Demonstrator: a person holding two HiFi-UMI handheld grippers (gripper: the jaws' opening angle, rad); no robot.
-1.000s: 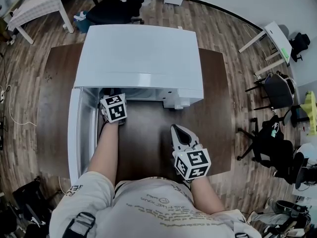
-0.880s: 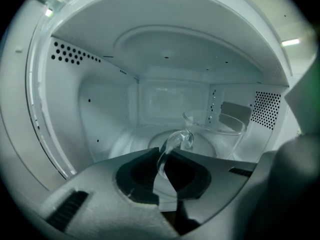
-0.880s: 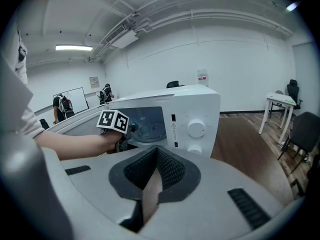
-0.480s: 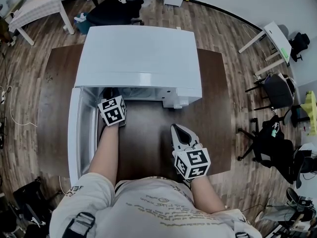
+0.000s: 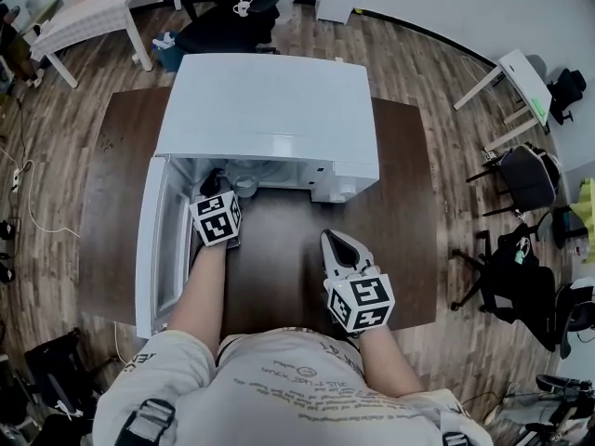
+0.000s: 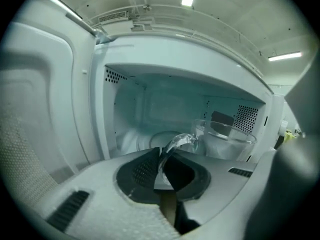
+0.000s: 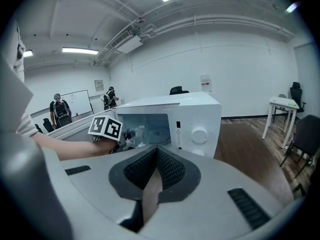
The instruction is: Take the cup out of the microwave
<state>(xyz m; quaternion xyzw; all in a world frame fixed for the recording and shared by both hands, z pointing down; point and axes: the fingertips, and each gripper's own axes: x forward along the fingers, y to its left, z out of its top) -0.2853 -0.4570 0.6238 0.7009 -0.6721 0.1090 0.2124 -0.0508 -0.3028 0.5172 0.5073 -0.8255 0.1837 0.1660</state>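
microwave (image 5: pixel 270 110) sitting on a dark table (image 5: pixel 409 203), door (image 5: pixel 152 240) hanging open to the left. left gripper (image 6: pixel 161 160) reaching into the opening — jaws pinching the clear handle (image 6: pixel 179 142) of the cup (image 6: pixel 226 136). the cup, clear glass, is sitting just inside the cavity at its near edge, right of the jaws; whether it is resting on the floor of the cavity or lifted, cannot tell. in the head view its rim is showing just beyond the left marker cube (image 5: pixel 216 219). right gripper (image 5: pixel 337 247) hanging over the table near the person, right of the opening and well apart from the cup — jaws pressing together, gripping nothing.
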